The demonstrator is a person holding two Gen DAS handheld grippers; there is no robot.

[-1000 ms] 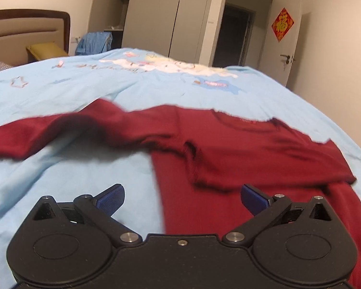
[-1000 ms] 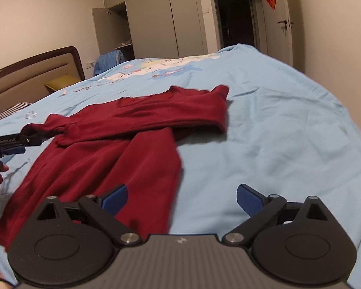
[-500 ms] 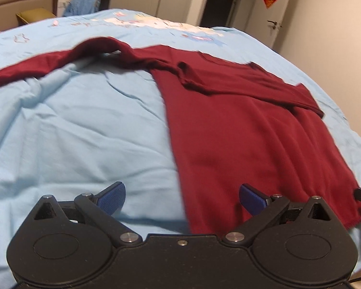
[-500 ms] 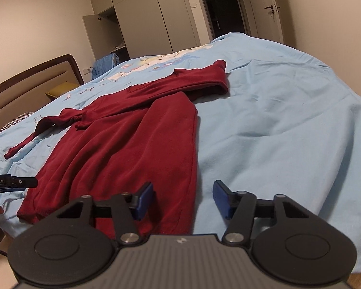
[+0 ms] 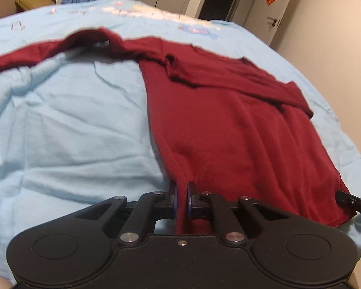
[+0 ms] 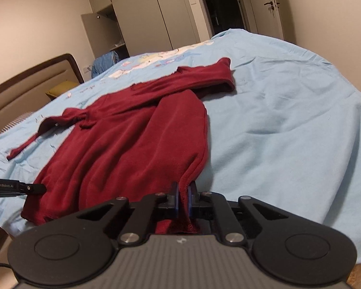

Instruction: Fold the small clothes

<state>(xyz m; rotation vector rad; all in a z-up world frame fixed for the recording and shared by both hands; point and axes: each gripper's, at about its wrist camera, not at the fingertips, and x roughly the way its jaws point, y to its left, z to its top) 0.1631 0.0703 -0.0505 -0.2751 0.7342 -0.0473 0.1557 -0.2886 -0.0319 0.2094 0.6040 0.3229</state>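
Observation:
A dark red long-sleeved top (image 5: 231,120) (image 6: 132,139) lies spread on a light blue bedsheet (image 5: 67,130) (image 6: 288,125). Its right sleeve is folded across the chest; the left sleeve trails out to the side. My left gripper (image 5: 182,193) is shut on the hem at the garment's left bottom corner, with red cloth pinched between the blue pads. My right gripper (image 6: 183,193) is shut on the hem at the right bottom corner. Each view catches the other gripper's black tip at its edge: the right one (image 5: 353,203), the left one (image 6: 16,187).
The bed's near edge runs just under both grippers. A padded headboard (image 6: 29,91) stands at the far left, with a wardrobe (image 6: 142,16), a dark doorway (image 6: 219,7) and a door (image 6: 272,7) beyond the bed. Blue clothing (image 6: 104,62) hangs near the wardrobe.
Both grippers dropped back to the near hem of the top and went from open to shut on its two bottom corners. The garment itself has stayed flat.

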